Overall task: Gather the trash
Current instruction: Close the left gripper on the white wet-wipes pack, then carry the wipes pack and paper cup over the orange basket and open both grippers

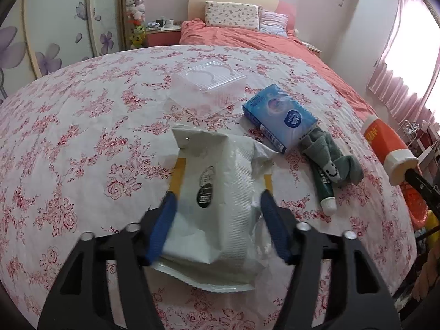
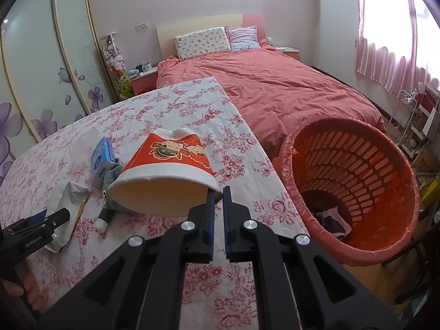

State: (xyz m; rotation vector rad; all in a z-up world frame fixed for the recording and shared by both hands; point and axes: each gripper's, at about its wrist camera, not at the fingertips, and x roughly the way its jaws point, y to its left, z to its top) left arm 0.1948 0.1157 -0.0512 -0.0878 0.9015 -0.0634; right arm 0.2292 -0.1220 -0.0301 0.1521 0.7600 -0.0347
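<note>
My right gripper [image 2: 217,192] pinched the light, crushable paper cup [image 2: 167,170] by its rim, while my left gripper [image 1: 217,200] gaped around the soft tissue pack [image 1: 217,192].

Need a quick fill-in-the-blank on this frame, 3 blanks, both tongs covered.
1. The right tongs pinch the rim of a red paper ____.
2. The left tongs straddle a white tissue pack lying on the floral ____.
3. The basket beside the table is colored ____.

Missing words: cup; tablecloth; orange
</note>
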